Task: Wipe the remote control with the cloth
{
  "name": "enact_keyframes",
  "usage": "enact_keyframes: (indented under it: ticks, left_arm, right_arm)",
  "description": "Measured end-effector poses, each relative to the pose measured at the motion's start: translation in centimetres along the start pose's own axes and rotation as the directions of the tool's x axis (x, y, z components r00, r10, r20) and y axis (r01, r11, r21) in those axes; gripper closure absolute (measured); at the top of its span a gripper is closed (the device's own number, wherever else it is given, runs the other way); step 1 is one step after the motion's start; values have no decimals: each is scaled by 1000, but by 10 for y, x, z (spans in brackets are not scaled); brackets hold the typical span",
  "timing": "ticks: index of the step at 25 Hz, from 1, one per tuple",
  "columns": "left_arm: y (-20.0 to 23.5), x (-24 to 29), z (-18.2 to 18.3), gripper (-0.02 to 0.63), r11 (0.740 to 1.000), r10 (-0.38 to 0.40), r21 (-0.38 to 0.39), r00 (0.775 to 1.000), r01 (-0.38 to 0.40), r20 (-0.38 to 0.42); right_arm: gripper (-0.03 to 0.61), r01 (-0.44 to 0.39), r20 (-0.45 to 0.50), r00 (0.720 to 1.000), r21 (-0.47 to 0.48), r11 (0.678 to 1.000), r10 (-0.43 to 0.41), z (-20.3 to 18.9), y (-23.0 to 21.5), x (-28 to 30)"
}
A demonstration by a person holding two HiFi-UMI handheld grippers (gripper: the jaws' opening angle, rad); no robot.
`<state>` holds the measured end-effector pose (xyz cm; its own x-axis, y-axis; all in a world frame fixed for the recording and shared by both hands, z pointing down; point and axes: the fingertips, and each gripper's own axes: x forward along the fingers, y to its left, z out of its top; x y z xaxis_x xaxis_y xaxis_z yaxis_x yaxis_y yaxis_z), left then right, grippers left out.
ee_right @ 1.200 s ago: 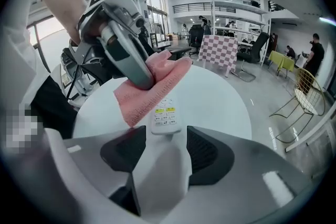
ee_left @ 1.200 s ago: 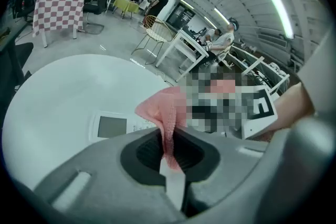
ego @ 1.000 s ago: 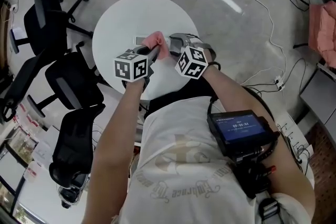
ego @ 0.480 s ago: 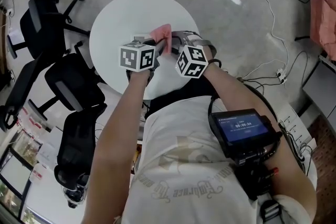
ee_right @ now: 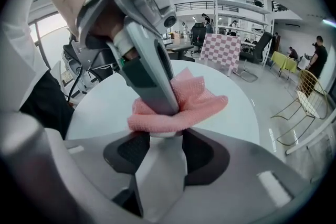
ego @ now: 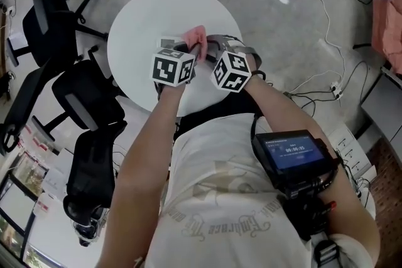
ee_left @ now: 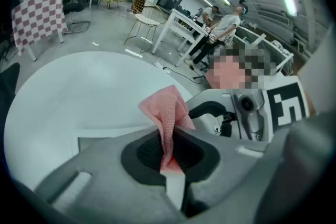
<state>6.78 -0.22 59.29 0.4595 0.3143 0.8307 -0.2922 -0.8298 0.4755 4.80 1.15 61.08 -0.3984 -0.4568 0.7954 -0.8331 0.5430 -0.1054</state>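
Nearest thing is a light printed shirt [ego: 213, 198] with a black box [ego: 290, 154] strapped to it, screen lit, well back from the remote control and off to its right.

A bit further out are the 2 tools, side by side. The right tool [ee_right: 160, 136] has the remote control [ee_right: 160, 178] clamped lengthwise between its 2 pads. Its jaws sit fairly wide because the pale grey body fills the gap, and the remote's far end sticks out past the tips. The left tool [ee_left: 167, 136] is squeezed right down on the cloth [ee_left: 167, 110], a pink waffle-textured rag, with a bunch of it poking out beyond the tips.

In the right gripper view, the left tool comes in from above and to the left of the remote. The cloth is bunched up on the remote's far end, touching it, and wrapped round the left tool's tip.

Below the remote is the round white tabletop [ego: 141, 22], and the remote is over the near part of it. Can't tell if it actually touches the surface.

Left of the remote, off the tabletop, there are 3 black office chairs [ego: 94, 166]. Beyond the remote and to its right it's grey floor [ego: 270, 28] with white cables [ego: 314, 3] trailing across it.
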Motion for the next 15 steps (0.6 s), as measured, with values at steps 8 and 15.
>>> enact_keyframes:
  ticks: [8,15]
  left_arm:
    - [46,-25,-13,597,994,105,-27,994,-104,15]
    - [76,-40,-16,597,982,173,-84,985,-171,20]
  right_arm:
    - [374,-1,-2,1000,-11,1000,1,1,-1,-1]
    - [373,-10,-9,1000,-10,1000,10,2,-4,-1]
